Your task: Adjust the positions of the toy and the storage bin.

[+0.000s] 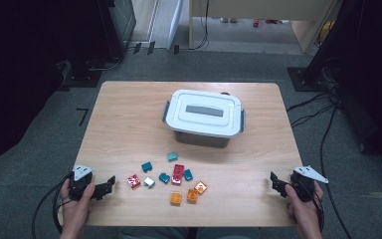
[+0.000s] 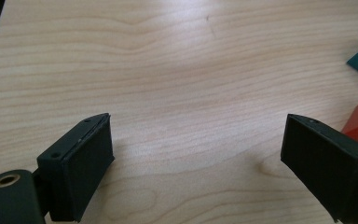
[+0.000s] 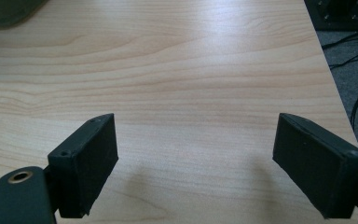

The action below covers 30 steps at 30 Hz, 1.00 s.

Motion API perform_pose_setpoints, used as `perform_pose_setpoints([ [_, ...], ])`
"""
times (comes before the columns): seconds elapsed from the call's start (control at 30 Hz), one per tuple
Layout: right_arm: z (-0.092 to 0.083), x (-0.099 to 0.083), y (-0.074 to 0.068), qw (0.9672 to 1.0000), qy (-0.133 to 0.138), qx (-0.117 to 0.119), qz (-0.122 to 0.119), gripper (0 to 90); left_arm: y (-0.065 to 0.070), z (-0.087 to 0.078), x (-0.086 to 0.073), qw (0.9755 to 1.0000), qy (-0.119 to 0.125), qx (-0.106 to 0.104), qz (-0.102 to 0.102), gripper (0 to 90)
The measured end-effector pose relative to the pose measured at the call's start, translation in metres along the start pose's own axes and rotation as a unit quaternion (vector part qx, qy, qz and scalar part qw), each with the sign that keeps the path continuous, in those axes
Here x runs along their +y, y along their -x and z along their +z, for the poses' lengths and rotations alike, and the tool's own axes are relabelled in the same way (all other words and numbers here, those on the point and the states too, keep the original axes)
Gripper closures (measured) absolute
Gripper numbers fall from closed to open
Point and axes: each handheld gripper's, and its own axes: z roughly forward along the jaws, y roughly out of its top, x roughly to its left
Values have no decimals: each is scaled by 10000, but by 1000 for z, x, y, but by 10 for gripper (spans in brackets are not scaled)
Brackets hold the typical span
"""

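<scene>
Two hands at the near tabletop (image 1: 129, 119) edge each hold a claw, jaws wide and empty: left claw (image 1: 107, 185), right claw (image 1: 276, 182). Small coloured blocks (image 1: 178, 174) lie scattered between them, just right of the left claw, which looks nearer. Beyond sits a closed grey box (image 1: 204, 117).
</scene>
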Motion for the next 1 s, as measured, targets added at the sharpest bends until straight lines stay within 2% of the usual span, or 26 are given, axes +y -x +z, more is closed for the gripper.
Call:
perform_pose_setpoints([
  [0.07, 0, 1, -1, 10000, 41, 42, 15, 138, 1, -3, 4, 9999, 118, 51, -12, 91],
  [0.17, -3, 5, -1, 9997, 187, 130, -24, 136, 4, -8, 12, 9995, 305, -13, -82, 91],
  [0.27, -9, 12, -4, 9989, 395, 187, -151, 137, 7, -10, 18, 9993, 358, -34, -77, 95],
  [0.3, -10, 15, -6, 9987, 453, 156, -184, 141, 12, -13, 26, 9988, 471, 15, -95, 145],
  [0.37, -10, 21, -8, 9983, 519, 147, -220, 149, 16, -15, 34, 9985, 540, -27, -47, 145],
  [0.43, -10, 26, -10, 9980, 562, 167, -222, 181, 21, -17, 44, 9981, 610, -107, -11, 147],
  [0.53, -9, 36, -15, 9971, 679, 255, -233, 307, 31, -17, 59, 9974, 698, -160, 94, 201],
  [0.57, -9, 40, -18, 9966, 696, 338, -272, 341, 35, -16, 64, 9972, 724, -169, 121, 229],
  [0.63, -8, 47, -24, 9953, 791, 456, -333, 354, 43, -13, 73, 9967, 758, -246, 157, 256],
  [0.73, -7, 61, -33, 9933, 903, 644, -317, 399, 57, -7, 88, 9962, 785, -283, 261, 297],
  [0.87, -2, 79, -45, 9900, 973, 992, -251, 435, 75, 4, 105, 9947, 853, -431, 376, 375],
  [1.0, 3, 90, -61, 9875, 1096, 1072, -371, 445, 91, 17, 117, 9926, 876, -707, 464, 452],
])
